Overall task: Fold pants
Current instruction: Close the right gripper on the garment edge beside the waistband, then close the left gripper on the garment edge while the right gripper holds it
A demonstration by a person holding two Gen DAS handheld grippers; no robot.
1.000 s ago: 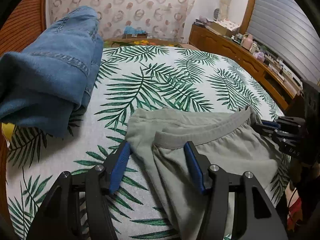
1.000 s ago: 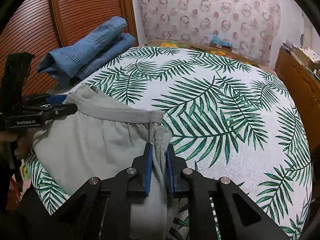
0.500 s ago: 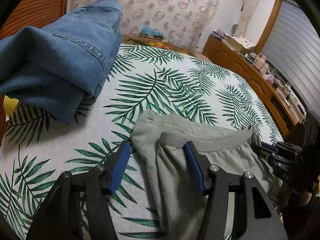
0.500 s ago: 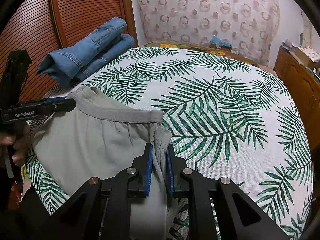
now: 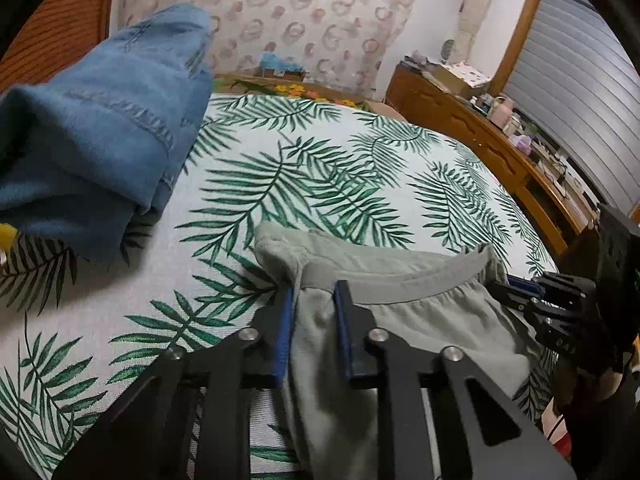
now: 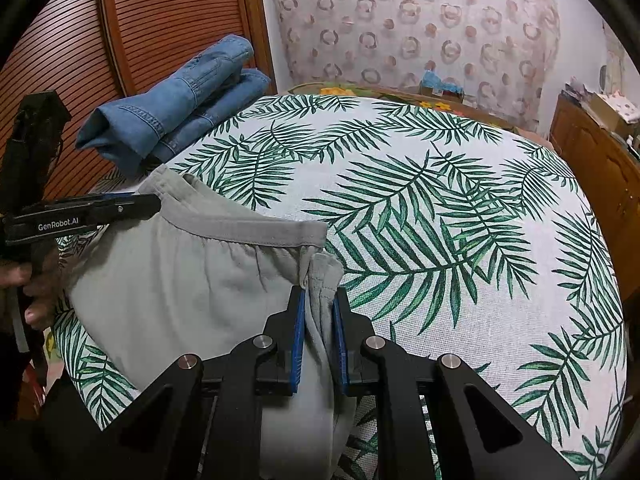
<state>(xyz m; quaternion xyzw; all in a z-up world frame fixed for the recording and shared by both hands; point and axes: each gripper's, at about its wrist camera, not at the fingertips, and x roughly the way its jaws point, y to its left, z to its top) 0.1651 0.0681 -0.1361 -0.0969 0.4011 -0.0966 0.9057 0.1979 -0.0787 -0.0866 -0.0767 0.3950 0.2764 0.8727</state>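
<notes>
grey-green cotton, the pants lie across the near edge of a bed covered in a white sheet printed with green palm fronds, waistband turned toward the middle of the bed and the legs running off the near side, out of sight below both cameras. the left gripper has just been closing, and its blue pads now pinch a bunched fold of the waistband at the left corner of the pants; cloth fills the narrow gap between them. from the right wrist view the same tool shows side-on at the far left edge, its tip at the corner of the waistband, with a person's fingers wrapped round its handle. the right gripper is clamped narrow on the opposite corner, a gathered tuck of fabric standing up between its blue pads; in the left wrist view it appears at the right edge, its tip touching that end of the waistband. between the two grips the elastic band runs in a slack, slightly sagging line. a stack of folded blue jeans sits at the far left corner of the bed, apart from the pants, against a slatted wooden door. a wooden sideboard crowded with small items runs along the right side of the bed.
</notes>
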